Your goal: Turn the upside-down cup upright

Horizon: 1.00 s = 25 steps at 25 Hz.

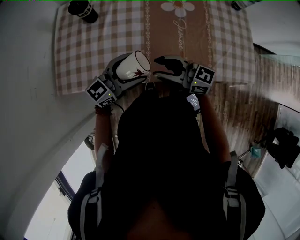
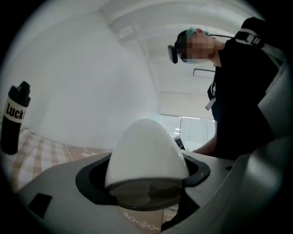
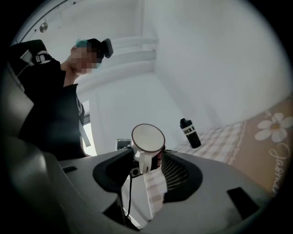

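Note:
In the head view a white cup with a red leaf print lies tilted above the near edge of the table, its mouth turned to the right. My left gripper is shut on its body; in the left gripper view the cup fills the space between the jaws. My right gripper stands just right of the mouth, open, with nothing between its jaws. In the right gripper view the cup faces the camera mouth-on, handle hanging down, beyond the right gripper.
A checked tablecloth with a beige flower-print runner covers the table. A black bottle stands at the far left corner. Wooden floor lies to the right. The person's dark torso is close behind both grippers.

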Each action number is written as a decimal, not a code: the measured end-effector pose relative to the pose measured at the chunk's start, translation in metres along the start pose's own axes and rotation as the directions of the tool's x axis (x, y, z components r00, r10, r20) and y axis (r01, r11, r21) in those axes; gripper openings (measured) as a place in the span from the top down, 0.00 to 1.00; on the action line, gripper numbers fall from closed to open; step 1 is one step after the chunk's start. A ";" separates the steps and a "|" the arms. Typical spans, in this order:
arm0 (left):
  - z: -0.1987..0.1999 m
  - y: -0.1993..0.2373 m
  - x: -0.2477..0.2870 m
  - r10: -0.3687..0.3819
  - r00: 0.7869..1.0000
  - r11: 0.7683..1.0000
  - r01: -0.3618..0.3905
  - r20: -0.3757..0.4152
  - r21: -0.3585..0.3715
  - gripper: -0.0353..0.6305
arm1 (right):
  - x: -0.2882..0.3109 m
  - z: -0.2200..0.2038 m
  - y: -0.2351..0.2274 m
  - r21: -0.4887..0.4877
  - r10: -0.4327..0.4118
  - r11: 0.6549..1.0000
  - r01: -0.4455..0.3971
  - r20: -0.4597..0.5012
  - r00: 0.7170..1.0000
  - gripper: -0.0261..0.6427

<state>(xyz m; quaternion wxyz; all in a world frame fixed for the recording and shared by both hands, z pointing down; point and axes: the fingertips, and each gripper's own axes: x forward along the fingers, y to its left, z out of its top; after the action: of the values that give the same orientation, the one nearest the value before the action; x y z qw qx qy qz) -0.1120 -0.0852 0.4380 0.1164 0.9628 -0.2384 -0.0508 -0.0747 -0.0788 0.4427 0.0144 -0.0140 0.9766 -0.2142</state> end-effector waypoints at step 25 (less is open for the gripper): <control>0.021 0.014 0.024 0.108 0.986 0.994 -0.110 0.128 0.010 0.36 | 0.020 -0.002 -0.025 0.098 -0.136 0.986 0.132 0.034 0.990 0.84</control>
<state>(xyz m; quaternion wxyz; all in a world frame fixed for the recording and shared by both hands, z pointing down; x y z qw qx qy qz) -0.1001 -0.1125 0.4199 0.0954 0.9441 -0.2980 -0.1035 -0.0938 -0.1018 0.4548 0.0204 -0.0832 0.9616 -0.2606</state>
